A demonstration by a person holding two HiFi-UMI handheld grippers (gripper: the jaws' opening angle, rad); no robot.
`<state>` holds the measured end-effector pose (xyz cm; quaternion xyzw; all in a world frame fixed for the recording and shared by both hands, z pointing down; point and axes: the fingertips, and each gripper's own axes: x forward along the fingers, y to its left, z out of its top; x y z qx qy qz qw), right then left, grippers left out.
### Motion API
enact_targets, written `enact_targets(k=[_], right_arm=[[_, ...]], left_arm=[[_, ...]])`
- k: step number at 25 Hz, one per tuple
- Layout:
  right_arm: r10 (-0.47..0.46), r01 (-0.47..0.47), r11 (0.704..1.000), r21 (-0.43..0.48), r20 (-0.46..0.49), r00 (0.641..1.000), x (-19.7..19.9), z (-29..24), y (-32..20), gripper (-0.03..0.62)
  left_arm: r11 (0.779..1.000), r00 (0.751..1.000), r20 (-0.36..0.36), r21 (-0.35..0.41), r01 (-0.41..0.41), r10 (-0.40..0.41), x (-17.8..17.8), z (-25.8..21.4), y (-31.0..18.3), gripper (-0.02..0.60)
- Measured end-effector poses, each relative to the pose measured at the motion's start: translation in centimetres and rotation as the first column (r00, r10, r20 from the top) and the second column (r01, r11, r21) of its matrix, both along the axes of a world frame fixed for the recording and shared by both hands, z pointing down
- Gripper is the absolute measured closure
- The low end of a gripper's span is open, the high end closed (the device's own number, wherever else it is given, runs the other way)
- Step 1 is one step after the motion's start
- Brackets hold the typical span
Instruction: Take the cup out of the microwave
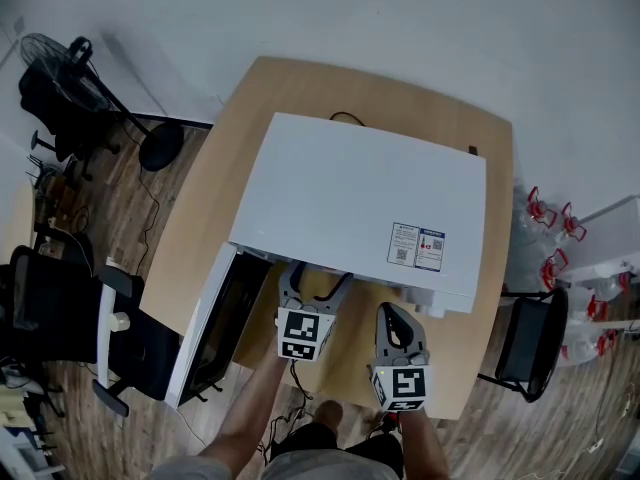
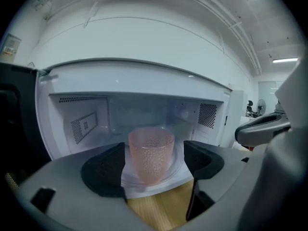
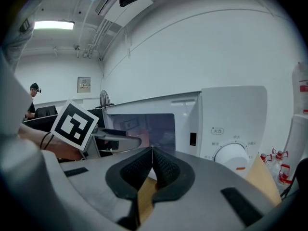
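Note:
A pink, dimpled, translucent cup (image 2: 150,158) stands upright on the glass turntable inside the white microwave (image 1: 360,203). The microwave's door (image 1: 205,328) hangs open to the left. My left gripper (image 2: 153,171) is open at the mouth of the cavity. The cup shows in the gap between its two dark pads (image 2: 103,170), and neither pad presses on it. In the head view the left gripper (image 1: 315,276) reaches in under the microwave's front edge and the cup is hidden. My right gripper (image 3: 152,170) is shut on nothing, in front of the control panel, right of the left one (image 1: 398,326).
The microwave sits on a wooden table (image 1: 480,148), with a dial (image 3: 232,155) on its right panel. Office chairs (image 1: 60,313) and a fan (image 1: 60,63) stand on the left. A chair (image 1: 535,338) and red-capped bottles (image 1: 548,238) are on the right.

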<state>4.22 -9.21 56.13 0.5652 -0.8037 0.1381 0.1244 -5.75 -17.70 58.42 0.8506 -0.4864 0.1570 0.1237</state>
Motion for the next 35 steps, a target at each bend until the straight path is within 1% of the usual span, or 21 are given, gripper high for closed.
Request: enact_targets(k=[11, 17, 20, 28, 35], right_arm=[[0.020, -0.020, 1.000, -0.017, 0.001, 1.000, 0.3, 0.5, -0.6, 0.576], [0.026, -0.027, 0.999, -0.024, -0.004, 1.000, 0.6, 0.7, -0.6, 0.576], [0.023, -0.023, 1.000, -0.020, -0.005, 1.000, 0.6, 0.8, -0.5, 0.576], [0.030, -0.030, 0.999, -0.027, -0.006, 1.000, 0.9, 1.0, -0.3, 0.576], [0.031, -0.031, 0.999, -0.026, -0.006, 1.000, 1.0, 0.8, -0.1, 0.576]], left_arm=[[1.000, 1.000, 0.023, -0.021, -0.004, 0.004, 0.2, 1.3, -1.8, 0.198], [0.999, 1.000, 0.020, -0.041, -0.002, 0.003, 0.4, 1.8, -2.2, 0.199], [0.999, 1.000, 0.027, -0.040, 0.003, -0.002, 0.3, 1.9, -2.3, 0.201], [0.999, 0.999, 0.036, -0.045, -0.014, 0.016, 0.5, 2.1, -2.4, 0.218], [0.999, 0.999, 0.042, -0.040, 0.002, 0.000, 0.1, 1.9, -2.3, 0.224]])
